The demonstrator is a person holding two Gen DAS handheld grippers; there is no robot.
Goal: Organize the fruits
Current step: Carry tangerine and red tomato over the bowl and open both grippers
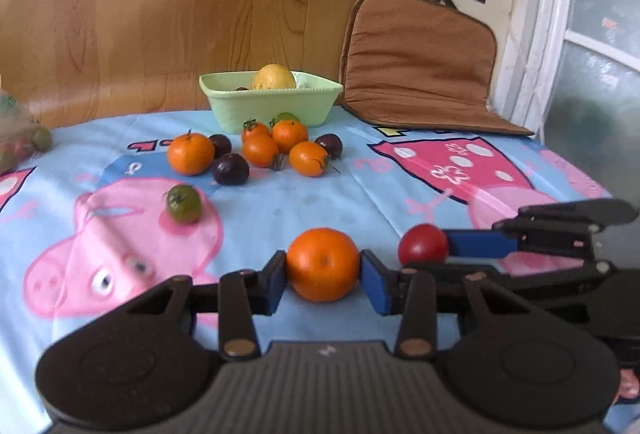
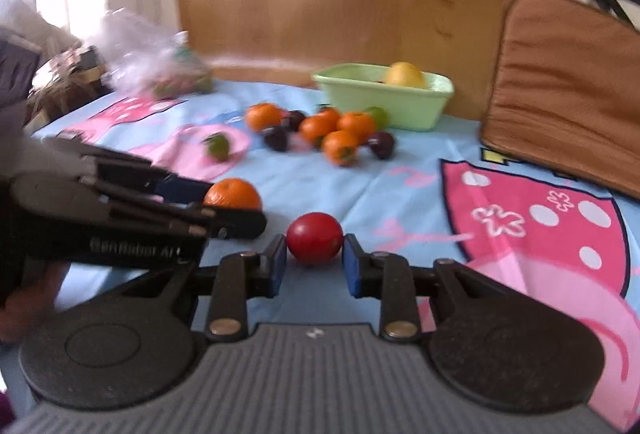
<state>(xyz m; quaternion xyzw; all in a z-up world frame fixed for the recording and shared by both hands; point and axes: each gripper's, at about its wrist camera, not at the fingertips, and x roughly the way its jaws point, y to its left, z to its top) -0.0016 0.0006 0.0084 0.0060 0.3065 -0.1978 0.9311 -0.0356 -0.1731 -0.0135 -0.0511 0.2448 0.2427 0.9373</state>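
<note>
- The left gripper [image 1: 323, 276] has its jaws clenched on a mandarin [image 1: 323, 264]; the right gripper [image 2: 314, 266] grasps a red tomato [image 2: 315, 238], both near the counter's [image 1: 300, 202] front.
- The far green basket [image 1: 240, 106] holds a yellow fruit [image 1: 274, 77] and little else.
- Most fruit remains outside: the cluster of mandarins and plums [image 1: 264, 150] and a green tomato [image 1: 183, 203].

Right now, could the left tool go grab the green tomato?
Probably not yet. The left tool is shut on an orange, so it is busy. The green tomato sits in the open, with nothing blocking the way.

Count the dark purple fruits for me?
3 dark purple fruits: two beside the leftmost tangerine, one right of the orange cluster; the green bowl may hide more.
</note>
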